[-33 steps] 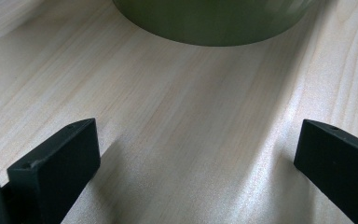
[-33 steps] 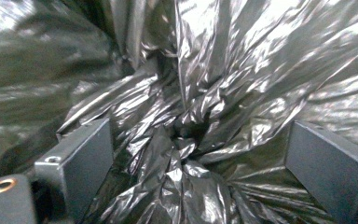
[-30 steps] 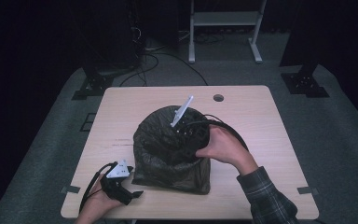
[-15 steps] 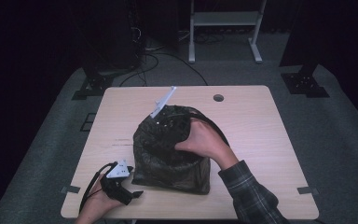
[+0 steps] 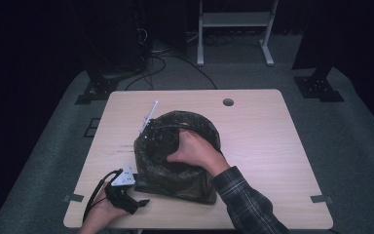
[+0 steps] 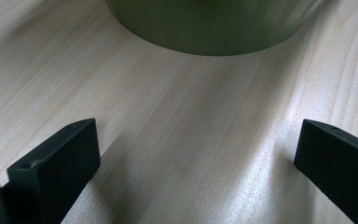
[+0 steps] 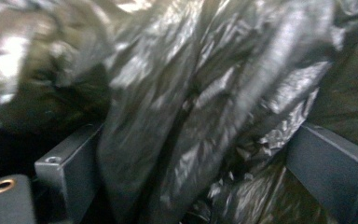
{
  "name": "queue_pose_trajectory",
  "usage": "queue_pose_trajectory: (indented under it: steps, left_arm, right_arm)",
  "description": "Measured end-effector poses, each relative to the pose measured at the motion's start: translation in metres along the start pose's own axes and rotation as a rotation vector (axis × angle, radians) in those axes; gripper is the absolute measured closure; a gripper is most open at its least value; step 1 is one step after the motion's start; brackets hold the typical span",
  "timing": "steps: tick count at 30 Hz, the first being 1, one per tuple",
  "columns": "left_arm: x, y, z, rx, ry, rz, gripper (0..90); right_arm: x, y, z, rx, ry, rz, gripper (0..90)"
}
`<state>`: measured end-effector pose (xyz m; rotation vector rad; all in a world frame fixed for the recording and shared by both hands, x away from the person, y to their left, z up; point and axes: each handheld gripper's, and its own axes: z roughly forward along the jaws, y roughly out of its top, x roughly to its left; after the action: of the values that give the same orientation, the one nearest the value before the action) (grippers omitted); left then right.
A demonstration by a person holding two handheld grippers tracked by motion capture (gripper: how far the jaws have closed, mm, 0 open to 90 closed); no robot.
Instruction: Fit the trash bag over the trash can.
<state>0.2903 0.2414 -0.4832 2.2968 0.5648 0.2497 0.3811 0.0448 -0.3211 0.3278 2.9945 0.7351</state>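
Dark room, grey carpet, pale wooden table with a cable hole at its far edge. Left gripper rests on the near-left corner of the table, jaws spread wide with nothing between them, just beside the foot of the olive bin. The bin stands mid-table, lined with a black bin liner draped over its rim. Right gripper is down inside the mouth of the bin, jaws apart with a fold of liner lying between them, not pinched. Judgement: film is thin, limp, slick, tears easily; grip a bunched fold near the rim. Bin looks light and may slide.
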Motion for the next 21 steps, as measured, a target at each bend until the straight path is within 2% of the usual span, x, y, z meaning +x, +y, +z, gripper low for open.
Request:
queue_pose_trajectory:
  steps: [2, 5, 9, 10, 11, 14, 17, 21]
  left_arm:
    - [0.0, 0.0, 0.0, 0.0, -0.001, 0.001, 0.0]
    - [0.0, 0.0, 0.0, 0.0, -0.001, 0.002, 0.0]
    - [0.0, 0.0, 0.0, 0.001, -0.001, 0.003, 0.0]
    - [0.0, 0.0, 0.0, 0.001, -0.001, 0.003, 0.0]
    - [0.0, 0.0, 0.0, 0.001, -0.001, 0.002, 0.0]
    - [0.0, 0.0, 0.0, 0.001, -0.001, 0.002, 0.0]
    - [0.0, 0.0, 0.0, 0.001, -0.002, 0.003, 0.0]
    - [0.0, 0.0, 0.0, 0.001, -0.002, 0.003, 0.0]
  right_arm:
    - [0.0, 0.001, 0.007, 0.047, 0.0, 0.008, 6.3]
    - [0.001, 0.001, 0.012, 0.082, -0.013, -0.007, 6.4]
    - [0.001, -0.001, -0.005, 0.013, -0.024, -0.005, 6.4]
    - [0.001, -0.001, -0.005, 0.013, -0.024, -0.005, 6.4]
    - [-0.001, -0.003, -0.018, -0.016, -0.038, 0.006, 6.4]
    - [-0.008, -0.01, -0.035, -0.048, -0.067, 0.032, 6.4]
    - [-0.019, -0.017, -0.037, -0.024, -0.093, 0.073, 6.4]
    - [-0.029, -0.021, -0.021, 0.044, -0.113, 0.102, 6.4]
